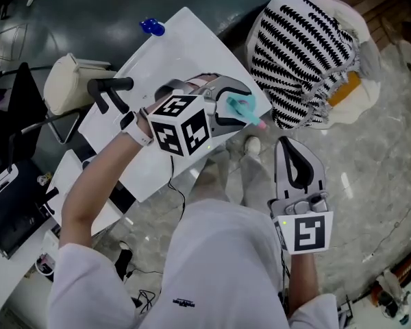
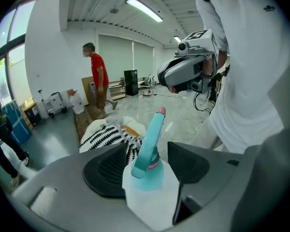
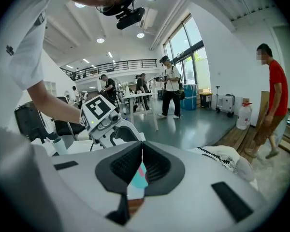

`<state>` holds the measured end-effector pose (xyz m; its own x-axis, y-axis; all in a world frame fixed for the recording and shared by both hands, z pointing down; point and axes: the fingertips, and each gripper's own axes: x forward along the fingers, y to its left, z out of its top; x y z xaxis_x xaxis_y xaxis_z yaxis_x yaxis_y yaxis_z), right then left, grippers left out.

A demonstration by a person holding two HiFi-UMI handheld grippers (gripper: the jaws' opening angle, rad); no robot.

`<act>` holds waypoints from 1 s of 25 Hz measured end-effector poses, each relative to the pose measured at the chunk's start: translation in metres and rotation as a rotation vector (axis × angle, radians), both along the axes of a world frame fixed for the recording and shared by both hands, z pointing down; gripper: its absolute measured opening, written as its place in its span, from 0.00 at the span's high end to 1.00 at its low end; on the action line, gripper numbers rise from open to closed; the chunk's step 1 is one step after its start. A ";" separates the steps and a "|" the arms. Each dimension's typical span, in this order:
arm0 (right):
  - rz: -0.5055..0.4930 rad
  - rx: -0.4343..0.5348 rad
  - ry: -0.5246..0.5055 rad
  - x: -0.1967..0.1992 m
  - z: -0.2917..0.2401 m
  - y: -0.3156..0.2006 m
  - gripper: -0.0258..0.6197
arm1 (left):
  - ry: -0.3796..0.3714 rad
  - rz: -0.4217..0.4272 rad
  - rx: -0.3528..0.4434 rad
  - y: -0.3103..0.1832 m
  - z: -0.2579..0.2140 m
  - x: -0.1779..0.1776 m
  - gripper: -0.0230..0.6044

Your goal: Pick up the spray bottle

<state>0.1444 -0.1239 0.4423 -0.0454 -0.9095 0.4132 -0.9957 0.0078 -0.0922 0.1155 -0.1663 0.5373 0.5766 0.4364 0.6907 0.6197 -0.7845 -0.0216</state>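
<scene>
By the table [image 1: 185,53] edge, spray bottle [image 1: 242,109] inside wide-spread left claw [image 2: 147,153].

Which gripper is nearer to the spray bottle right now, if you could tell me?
Left. The left gripper has the spray bottle between its open jaws. The right gripper hangs apart from it, nearer the person's body, with its jaws together.

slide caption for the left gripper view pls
Open jaws of the left gripper around the spray bottle, its trigger head teal, striped cushion beyond.
</scene>
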 end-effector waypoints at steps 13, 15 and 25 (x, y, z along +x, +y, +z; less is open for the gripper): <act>0.002 -0.006 -0.011 -0.006 0.002 0.006 0.95 | 0.010 -0.064 -0.042 0.002 0.011 -0.001 0.74; 0.004 -0.009 -0.020 -0.007 0.001 0.007 0.95 | 0.001 -0.074 -0.050 0.002 0.011 -0.001 0.74; -0.020 0.020 0.008 -0.013 -0.010 0.008 0.95 | -0.009 -0.145 -0.077 0.003 0.009 -0.008 0.75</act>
